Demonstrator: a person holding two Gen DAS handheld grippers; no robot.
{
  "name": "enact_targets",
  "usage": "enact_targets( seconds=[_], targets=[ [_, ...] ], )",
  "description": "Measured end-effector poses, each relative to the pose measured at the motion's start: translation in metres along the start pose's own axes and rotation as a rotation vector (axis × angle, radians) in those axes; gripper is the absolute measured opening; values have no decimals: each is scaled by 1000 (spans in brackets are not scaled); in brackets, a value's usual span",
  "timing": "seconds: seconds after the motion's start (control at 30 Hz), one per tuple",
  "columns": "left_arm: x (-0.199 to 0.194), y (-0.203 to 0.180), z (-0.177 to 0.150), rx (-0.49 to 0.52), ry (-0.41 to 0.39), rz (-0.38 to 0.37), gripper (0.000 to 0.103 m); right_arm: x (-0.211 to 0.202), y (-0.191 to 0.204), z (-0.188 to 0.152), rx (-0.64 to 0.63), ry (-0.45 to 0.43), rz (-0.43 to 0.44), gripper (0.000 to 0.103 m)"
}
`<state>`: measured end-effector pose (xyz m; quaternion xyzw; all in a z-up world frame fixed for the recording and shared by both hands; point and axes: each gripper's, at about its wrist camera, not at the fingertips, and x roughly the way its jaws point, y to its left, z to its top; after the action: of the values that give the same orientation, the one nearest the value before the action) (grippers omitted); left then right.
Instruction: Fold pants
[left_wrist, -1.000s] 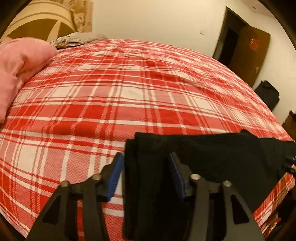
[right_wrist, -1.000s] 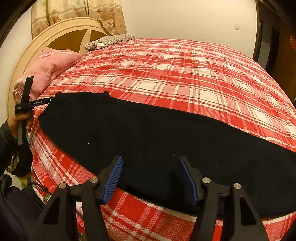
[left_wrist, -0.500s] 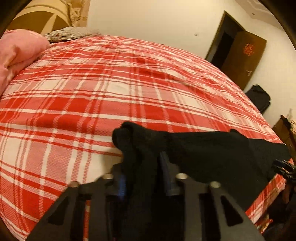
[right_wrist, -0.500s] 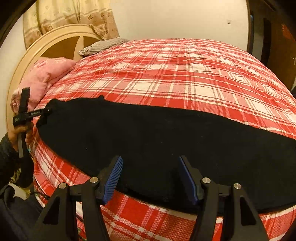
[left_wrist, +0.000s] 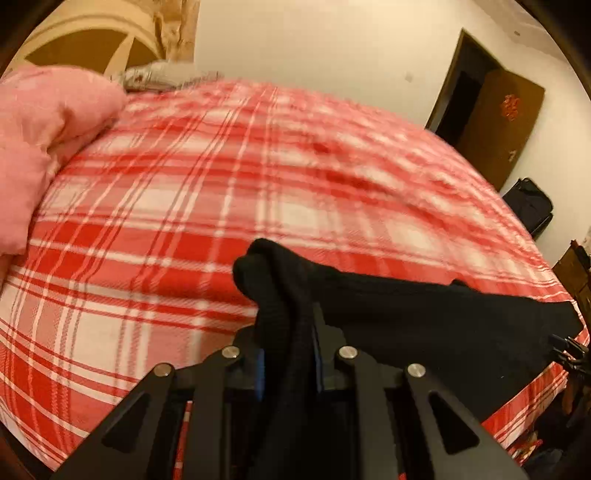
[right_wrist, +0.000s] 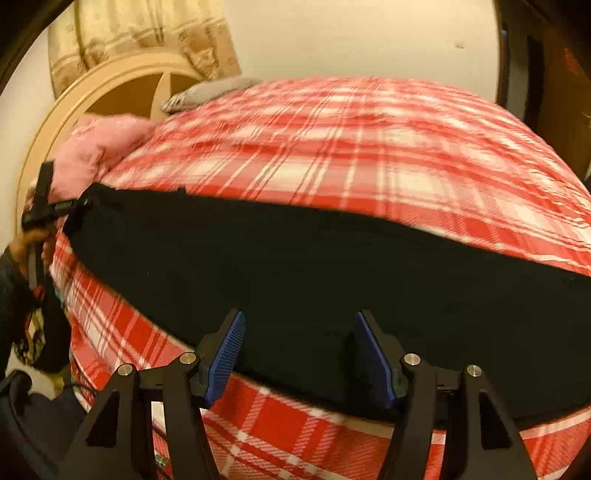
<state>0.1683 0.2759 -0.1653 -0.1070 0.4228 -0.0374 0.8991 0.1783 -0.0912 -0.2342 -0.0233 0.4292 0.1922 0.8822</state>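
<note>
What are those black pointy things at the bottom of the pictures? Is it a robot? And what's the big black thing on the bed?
It's not a robot. A person holds a grabbing tool in each hand, and each tool carries a small camera looking out along its two fingers. That's why black arms poke in from the bottom of both pictures.

One picture comes from the left hand-held gripper. Its fingers are pinched shut on one end of the black pants, bunching the cloth up.

The other comes from the right hand-held gripper. Its blue-padded fingers stand apart over the pants, holding nothing. At that picture's left edge you can see the person's hand holding the other tool.

The pants lie stretched along the edge of a bed with a red checked sheet. A pink blanket sits near the headboard.
</note>
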Motion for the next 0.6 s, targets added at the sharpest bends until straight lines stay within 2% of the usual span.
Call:
enact_targets(
  seconds=[0.1, 0.17, 0.23, 0.3, 0.33, 0.4, 0.5, 0.6],
  targets=[
    [16, 11, -6, -33, 44, -15, 21, 12, 6, -8, -43, 65, -8, 64],
    [19, 9, -13, -26, 28, -3, 24, 7, 11, -12, -78, 47, -27, 64],
    [15, 8, -15, -37, 4, -1, 29, 3, 11, -14, -72, 59, 34, 63],
    [7, 8, -16, -45, -31, 39, 41, 7, 14, -18, -96, 84, 35, 64],
    [3, 7, -18, -39, -43, 61, 41, 7, 17, -19, -120, 76, 4, 64],
    [-5, 3, -18, -17, -54, 93, 41, 3, 21, -17, -129, 39, 4, 63],
    [-22, -7, -18, 25, -99, 139, 43, -6, 33, -8, -137, -20, 78, 63],
    [-41, -24, -18, 54, -160, 198, 51, 6, 55, -6, -199, 10, 114, 63]
  ],
)
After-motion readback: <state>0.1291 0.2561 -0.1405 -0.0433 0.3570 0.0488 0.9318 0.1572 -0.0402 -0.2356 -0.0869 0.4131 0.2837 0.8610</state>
